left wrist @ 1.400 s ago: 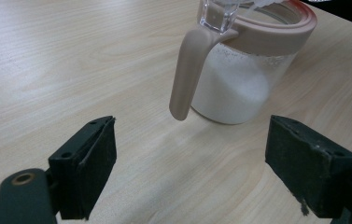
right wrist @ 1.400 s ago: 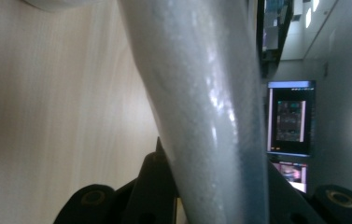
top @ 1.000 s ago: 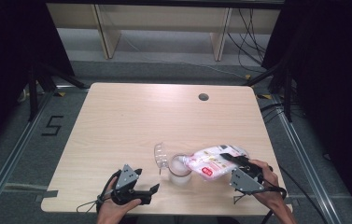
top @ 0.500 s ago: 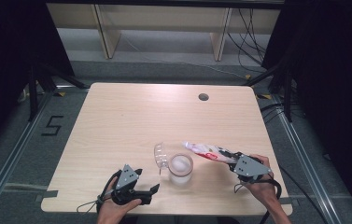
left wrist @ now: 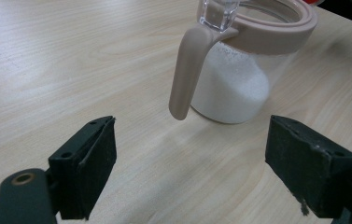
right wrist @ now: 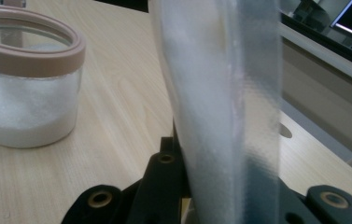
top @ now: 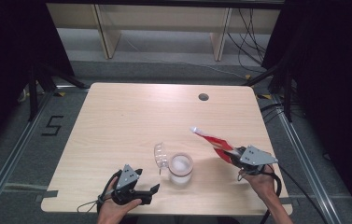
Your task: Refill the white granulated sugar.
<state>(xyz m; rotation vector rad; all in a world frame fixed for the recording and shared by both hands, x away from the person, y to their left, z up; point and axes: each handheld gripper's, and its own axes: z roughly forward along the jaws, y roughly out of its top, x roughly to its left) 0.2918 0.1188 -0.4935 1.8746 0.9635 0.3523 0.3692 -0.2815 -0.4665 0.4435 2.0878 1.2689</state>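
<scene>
Pretty clearly a lab or test studio, not a home. A bare wooden table [top: 131, 121] is boxed in by black curtains [top: 10, 56], metal rails [top: 5, 163] are laid along the grey floor, a "5" [top: 52, 126] is taped down, and loose cables [top: 253, 32] are trailed behind.

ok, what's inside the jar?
The jar holds white granules, heaped unevenly to roughly half height. Its flip lid is open. The bottom is covered by the granules.
</scene>
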